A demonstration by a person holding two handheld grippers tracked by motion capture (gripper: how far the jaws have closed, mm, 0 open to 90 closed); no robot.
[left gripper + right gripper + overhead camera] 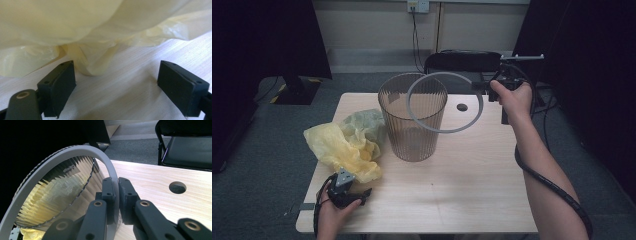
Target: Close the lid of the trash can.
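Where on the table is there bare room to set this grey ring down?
The widest bare patch runs from the ribbed bin to the table's right and near edges. A smaller patch lies right of the bin, around the round hole. The left side is crowded by the yellow bag and the left gripper.

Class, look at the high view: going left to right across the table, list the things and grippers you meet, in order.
Yellow plastic bag → left gripper → ribbed bin → table hole → right gripper, shut on the grey ring.
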